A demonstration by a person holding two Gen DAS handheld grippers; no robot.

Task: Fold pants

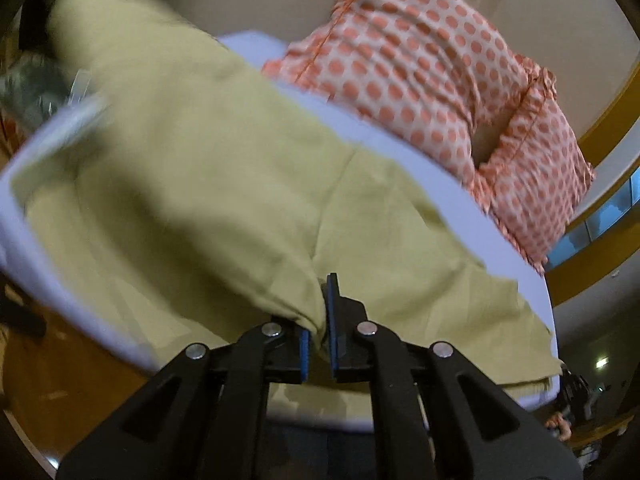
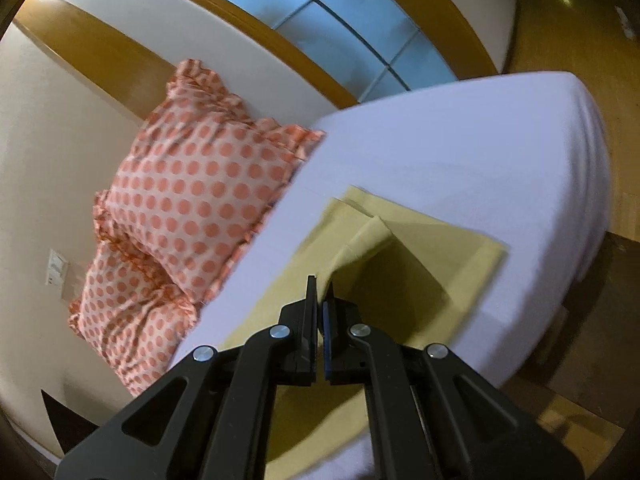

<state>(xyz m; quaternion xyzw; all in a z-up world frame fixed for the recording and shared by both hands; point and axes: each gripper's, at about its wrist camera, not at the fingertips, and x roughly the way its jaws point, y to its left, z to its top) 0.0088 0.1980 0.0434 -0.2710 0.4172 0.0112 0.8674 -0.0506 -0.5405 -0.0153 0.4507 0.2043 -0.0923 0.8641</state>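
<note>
The pants (image 1: pixel 224 184) are pale yellow-green and lie on a white bed (image 1: pixel 472 216). My left gripper (image 1: pixel 322 304) is shut on a bunched fold of the pants, and the cloth rises from the bed into its jaws. In the right wrist view the pants (image 2: pixel 432 256) lie partly folded on the bed (image 2: pixel 460 144). My right gripper (image 2: pixel 322 300) is shut on a lifted edge of the pants, which hangs in a ridge from its tips down to the flat part.
Two pillows with orange dots (image 1: pixel 448 76) lean against the wall at the head of the bed; they also show in the right wrist view (image 2: pixel 188 192). A wooden-framed window (image 2: pixel 340 12) and wooden floor (image 2: pixel 580 32) lie beyond the bed edge.
</note>
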